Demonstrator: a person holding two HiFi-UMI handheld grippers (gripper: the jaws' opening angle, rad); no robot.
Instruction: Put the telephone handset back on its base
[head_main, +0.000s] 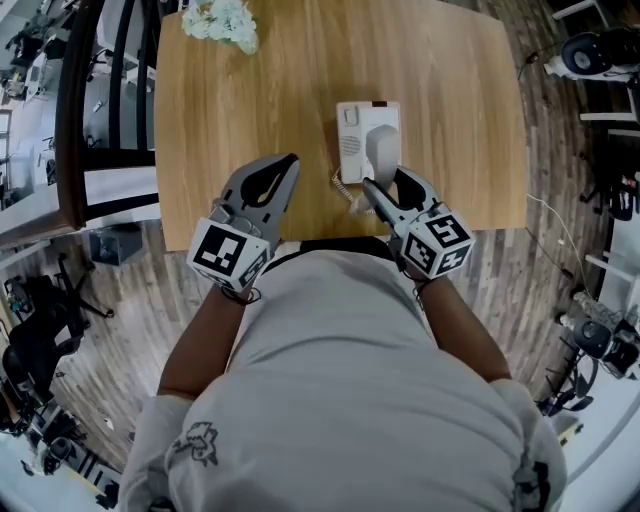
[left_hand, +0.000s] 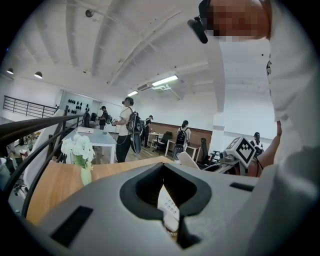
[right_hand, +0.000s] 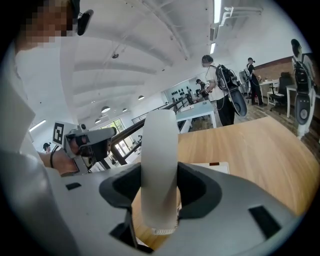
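Observation:
A white telephone base (head_main: 350, 135) lies on the wooden table (head_main: 450, 110), near its front edge. My right gripper (head_main: 383, 180) is shut on the pale grey handset (head_main: 381, 150) and holds it over the right side of the base. In the right gripper view the handset (right_hand: 159, 165) stands upright between the jaws of that gripper (right_hand: 160, 192), with the base (right_hand: 215, 167) behind it. A coiled cord (head_main: 346, 188) hangs at the base's near side. Left of the phone, my left gripper (head_main: 285, 170) is shut with nothing in it. The base's keypad (left_hand: 169, 207) shows through its closed jaws (left_hand: 166, 180).
A bunch of white flowers (head_main: 222, 20) in a small vase (left_hand: 86, 175) stands at the table's far left corner. A dark railing (head_main: 75, 110) runs along the table's left side. Chairs and office equipment (head_main: 600, 50) stand on the floor to the right. People are walking far behind.

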